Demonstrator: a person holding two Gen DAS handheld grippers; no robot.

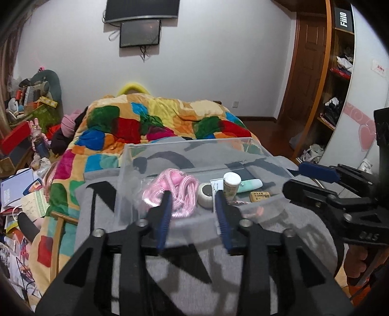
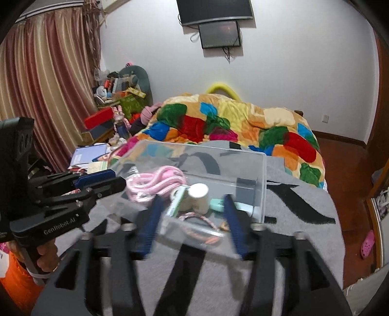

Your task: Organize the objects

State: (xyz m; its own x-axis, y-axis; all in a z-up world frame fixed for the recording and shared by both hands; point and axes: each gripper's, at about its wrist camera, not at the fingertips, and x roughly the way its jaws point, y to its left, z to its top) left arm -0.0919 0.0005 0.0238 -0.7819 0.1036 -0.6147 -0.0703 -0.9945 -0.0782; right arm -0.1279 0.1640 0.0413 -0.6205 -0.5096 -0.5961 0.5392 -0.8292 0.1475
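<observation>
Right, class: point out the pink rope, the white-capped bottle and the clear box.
pink rope [image 1: 181,192], left wrist view, on its coiled strands
white-capped bottle [image 1: 232,179], left wrist view, on its cap
clear box [image 2: 263,175], right wrist view, on its right wall

White wall [image 2: 291,60] with 2 dark screens [image 2: 215,11], striped curtains [image 2: 43,85], wooden floor [image 2: 345,170].

A clear plastic bin [image 1: 136,170] sits open-topped on a grey blanket on the bed, holding a jumble of small items. A coiled pink cord [image 1: 170,192] fills its left side. Beside it lies a white tape roll [image 1: 206,195], then an upright white-capped bottle [image 1: 231,186] with a mint-green tube [image 1: 250,184] lying flat behind it. A small tan labelled block [image 1: 259,196] rests near the front, next to a braided pink-and-white string [image 2: 194,217].
</observation>
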